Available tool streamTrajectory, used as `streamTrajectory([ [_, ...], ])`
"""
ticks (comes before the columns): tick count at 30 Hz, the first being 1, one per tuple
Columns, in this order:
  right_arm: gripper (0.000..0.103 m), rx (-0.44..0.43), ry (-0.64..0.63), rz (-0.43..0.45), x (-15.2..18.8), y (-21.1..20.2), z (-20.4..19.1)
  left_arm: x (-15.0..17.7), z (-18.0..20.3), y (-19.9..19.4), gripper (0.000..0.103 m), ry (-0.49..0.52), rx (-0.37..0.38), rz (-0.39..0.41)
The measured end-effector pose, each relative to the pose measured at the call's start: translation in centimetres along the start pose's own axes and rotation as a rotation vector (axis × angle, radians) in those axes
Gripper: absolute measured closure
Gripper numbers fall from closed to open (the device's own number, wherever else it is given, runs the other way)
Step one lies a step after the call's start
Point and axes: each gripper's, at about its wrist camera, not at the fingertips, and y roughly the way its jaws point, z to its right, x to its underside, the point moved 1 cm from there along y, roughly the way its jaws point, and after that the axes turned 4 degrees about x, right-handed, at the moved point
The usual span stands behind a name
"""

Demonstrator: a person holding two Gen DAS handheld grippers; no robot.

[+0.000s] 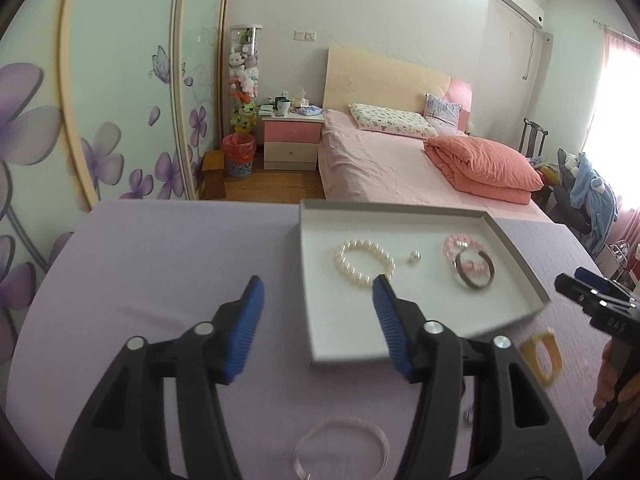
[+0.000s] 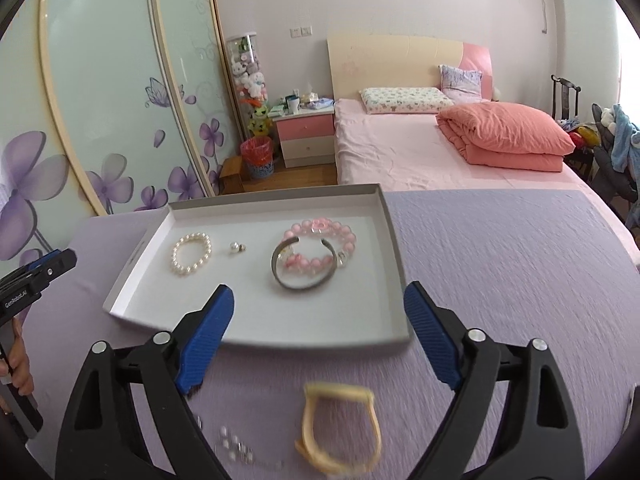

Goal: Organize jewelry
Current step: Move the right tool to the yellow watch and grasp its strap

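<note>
Left tongs [image 1: 318, 300]: spread wide, nothing between the blue pads, right pad overlapping the near-left corner of the tray [image 1: 520, 256]. Right tongs [image 2: 318, 308]: likewise released, empty, hovering at the tray's near edge above a yellowish bangle [image 2: 340, 432] on the lilac-covered tabletop [image 2: 520, 280].

Inside the shallow grey-white tray: white pearl bracelet [image 2: 191, 254] at left; small pearl piece [image 2: 237, 247] just beside it, apart; pink bead bracelet [image 2: 320, 246] at right, overlapped by an open silver cuff bangle [image 2: 302, 268], touching.

Outside the tray, on the tabletop: yellowish bangle, blurred, near the right tongs; clear bangle [image 1: 342, 446] between the left tongs' arms, near edge; small clear or pearly bits [image 2: 236, 446] in the right wrist view, too blurred to identify.

Writing: "GenRobot.AI" on the left tool body, read in the right wrist view; "DAS" on the right tool body, read in the left wrist view.

Background: bed [image 2: 400, 152] with pink sheet, folded coral quilt [image 2: 508, 136], pink-and-white nightstand [image 2: 308, 136], wardrobe doors [image 2: 100, 100] with purple flower print.
</note>
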Motion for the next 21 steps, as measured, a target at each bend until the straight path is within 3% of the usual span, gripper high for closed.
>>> streamTrajectory([
  [7, 0.010, 0.020, 0.004, 0.001, 3.9, -2.6, 0.7, 5.1, -0.5, -4.1, 0.026, 0.037, 0.002, 0.015],
  [14, 0.010, 0.041, 0.021, -0.061, 7.3, -2.1, 1.2, 8.6, 0.7, -5.0, 0.021, 0.067, 0.032, -0.030],
  [21, 0.008, 0.062, 0.026, -0.115, 8.2, -0.5, 1.4, 10.0, 1.4, -4.0, 0.020, 0.059, 0.058, -0.084],
])
